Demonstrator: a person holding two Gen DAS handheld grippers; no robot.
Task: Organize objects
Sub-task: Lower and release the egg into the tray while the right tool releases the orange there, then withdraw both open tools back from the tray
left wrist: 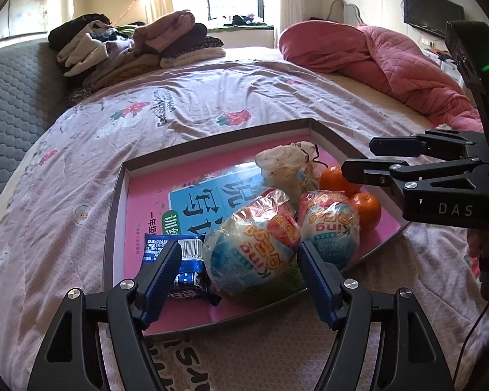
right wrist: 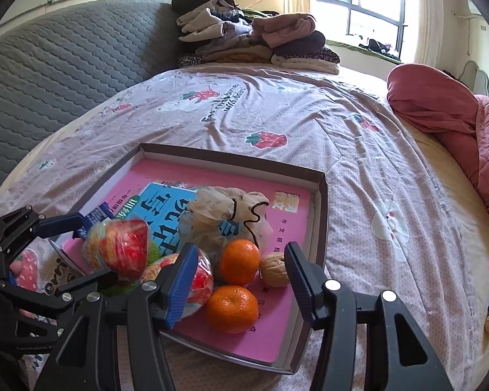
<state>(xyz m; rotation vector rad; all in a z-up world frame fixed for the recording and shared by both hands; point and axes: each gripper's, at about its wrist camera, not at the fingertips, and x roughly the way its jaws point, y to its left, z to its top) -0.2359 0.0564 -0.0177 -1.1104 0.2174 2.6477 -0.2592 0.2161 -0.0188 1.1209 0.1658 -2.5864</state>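
Nearest the left wrist camera, the left hand-held gripper [left wrist: 239,260] stands spread wide and empty, its blue pads flanking a wrapped toy egg [left wrist: 252,247] without clearly touching it. The egg lies in the near part of a shallow cardboard box lid [left wrist: 114,215] on the bed [left wrist: 81,169], just beside a blue snack packet [left wrist: 182,260]. A second wrapped egg [left wrist: 329,224] lies just behind it. The egg is probably light and hollow, and its loose plastic film looks slippery, so the pads should close across its widest girth rather than on the crinkled wrap ends.

The right hand-held gripper [right wrist: 241,275] is also released and holds nothing; between its fingers sit two mandarins [right wrist: 233,309], which look firm but bruisable, and a walnut [right wrist: 275,268]. Farther in lies a soft mesh drawstring pouch [right wrist: 221,215], best taken by its gathered neck. All rest on a pink workbook [right wrist: 277,221]. Beyond the box, folded clothes [right wrist: 251,36] and a pink quilt [right wrist: 440,110] lie at the far end.
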